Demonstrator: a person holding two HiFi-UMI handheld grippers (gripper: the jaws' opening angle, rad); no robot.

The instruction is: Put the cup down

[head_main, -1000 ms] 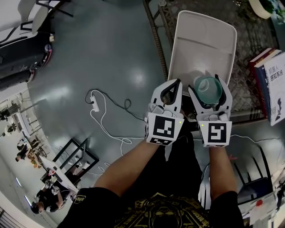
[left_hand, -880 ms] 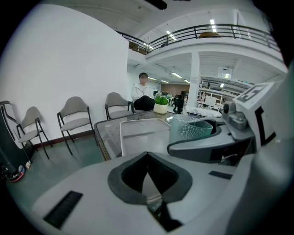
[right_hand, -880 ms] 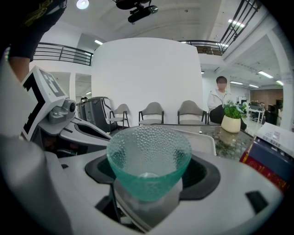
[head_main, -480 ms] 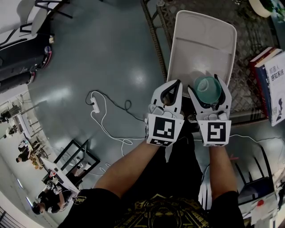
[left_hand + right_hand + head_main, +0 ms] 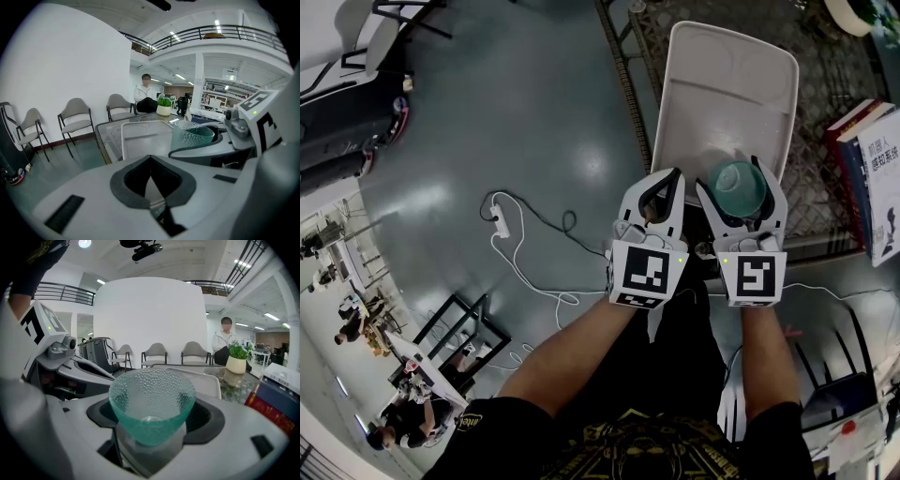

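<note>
Above one white tray (image 5: pixel 727 84), right claw (image 5: pixel 733 178) pinching one green cup (image 5: pixel 739 190), left claw (image 5: pixel 673 176) pressed together

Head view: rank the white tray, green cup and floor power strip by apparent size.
1. White tray, clearly largest.
2. Green cup, nearer the camera.
3. Power strip, smallest-looking; it lies farther off on the floor, so true size against the cup is unsure.

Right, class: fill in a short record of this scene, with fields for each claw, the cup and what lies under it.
Right claw: shut on the green cup, rim up
Left claw: shut, holding nothing
Under the cup: near end of the white tray
Beside the tray: books
Task state: cup not yet released
</note>
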